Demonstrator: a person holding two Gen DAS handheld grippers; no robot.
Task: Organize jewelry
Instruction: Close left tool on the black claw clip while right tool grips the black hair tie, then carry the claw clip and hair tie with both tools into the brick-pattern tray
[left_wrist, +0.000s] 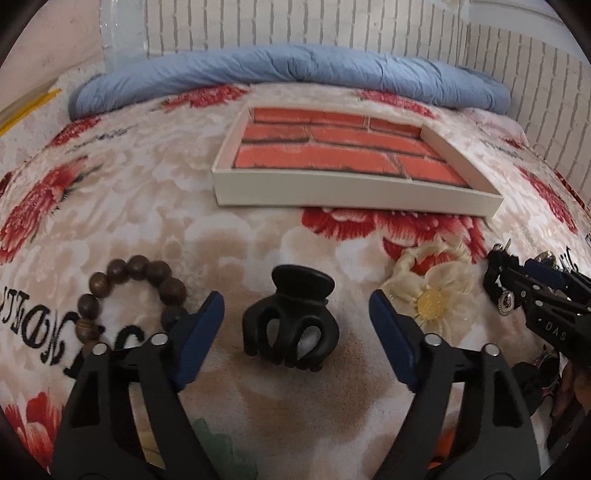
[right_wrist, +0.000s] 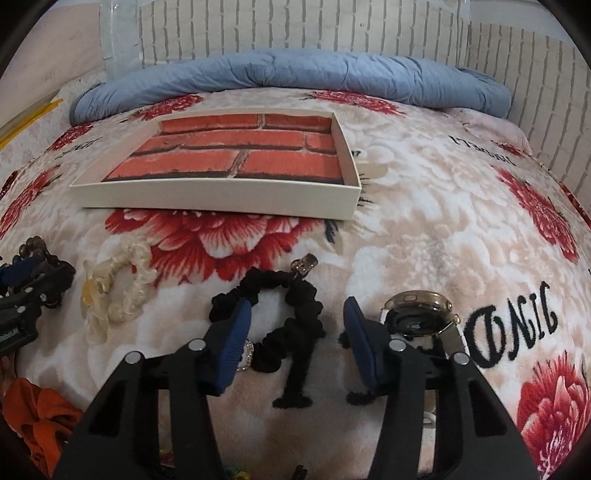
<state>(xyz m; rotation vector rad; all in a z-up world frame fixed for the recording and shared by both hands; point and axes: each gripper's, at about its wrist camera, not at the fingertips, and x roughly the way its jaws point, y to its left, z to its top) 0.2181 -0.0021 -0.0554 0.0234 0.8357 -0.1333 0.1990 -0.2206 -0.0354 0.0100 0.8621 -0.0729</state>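
Black plastic claw hair clip (left_wrist: 290, 317) lies on the floral plush blanket (left_wrist: 147, 221), between the left gripper (left_wrist: 297, 317) pads, untouched; jaws apart. Right gripper (right_wrist: 297, 328) straddles the black fabric scrunchie (right_wrist: 295, 314), pads clear of it, released. White shallow tray with brick-print floor (right_wrist: 221, 199) sits beyond, well apart. Brown wooden bead bracelet (left_wrist: 129, 284) just left of the clip.

Each handheld gripper is built of matte black plastic arms with triangular cut-outs, joined by round silver screw heads near the finger bases. The left gripper (left_wrist: 297, 308) carries two flat dark-blue fingers (left_wrist: 201, 321) with a finely ribbed surface, and the right gripper (right_wrist: 297, 317) has the same blue ribbed pads (right_wrist: 232, 347). Seen from the left wrist view, the right gripper's black side bears small pale raised letters and more silver screws.
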